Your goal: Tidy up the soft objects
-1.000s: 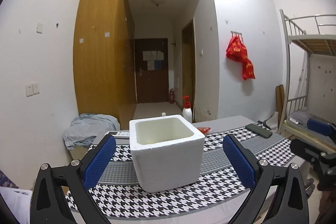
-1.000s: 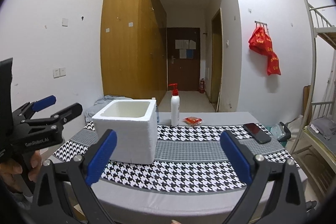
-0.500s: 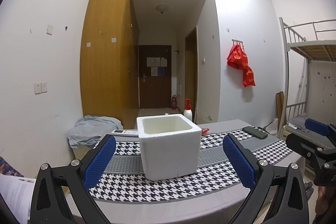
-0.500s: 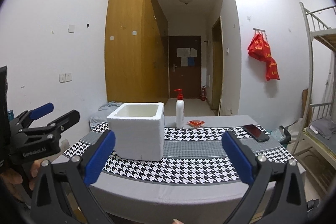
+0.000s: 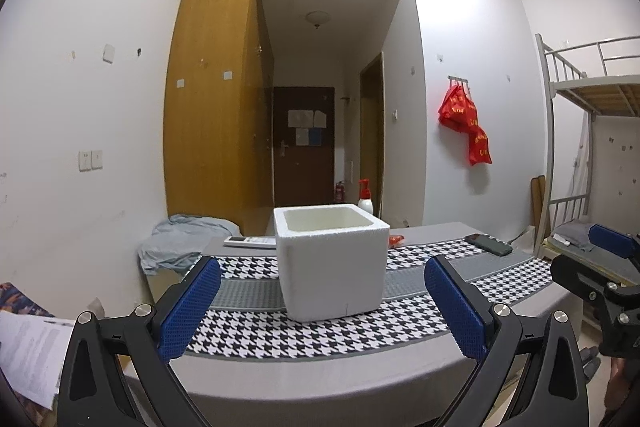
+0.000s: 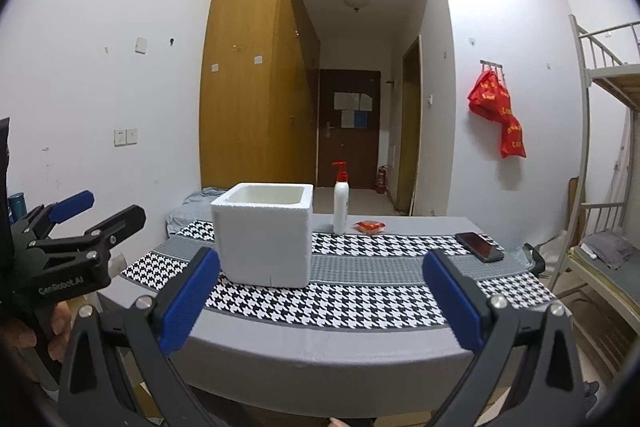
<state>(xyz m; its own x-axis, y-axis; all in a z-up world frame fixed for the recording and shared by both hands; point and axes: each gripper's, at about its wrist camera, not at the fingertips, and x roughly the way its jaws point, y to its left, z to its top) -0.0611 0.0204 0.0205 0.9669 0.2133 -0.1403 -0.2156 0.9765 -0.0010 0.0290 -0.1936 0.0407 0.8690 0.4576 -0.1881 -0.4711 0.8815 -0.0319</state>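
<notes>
Beyond both wide-open, empty claws, left (image 5: 324, 301) and right (image 6: 320, 297), stands the foam box (image 5: 332, 263)

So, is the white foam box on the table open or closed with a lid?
Open. The white foam box stands upright with no lid; its rim and pale inner walls show in both views. Its bottom is hidden.

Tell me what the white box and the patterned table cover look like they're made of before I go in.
The white box looks like expanded polystyrene foam: matte, faintly pebbled, with thick walls and rounded edges. The table cover looks like woven fabric or a soft mat, matte, in black-and-white houndstooth with a grey textured band; which one, I can't tell.
</notes>
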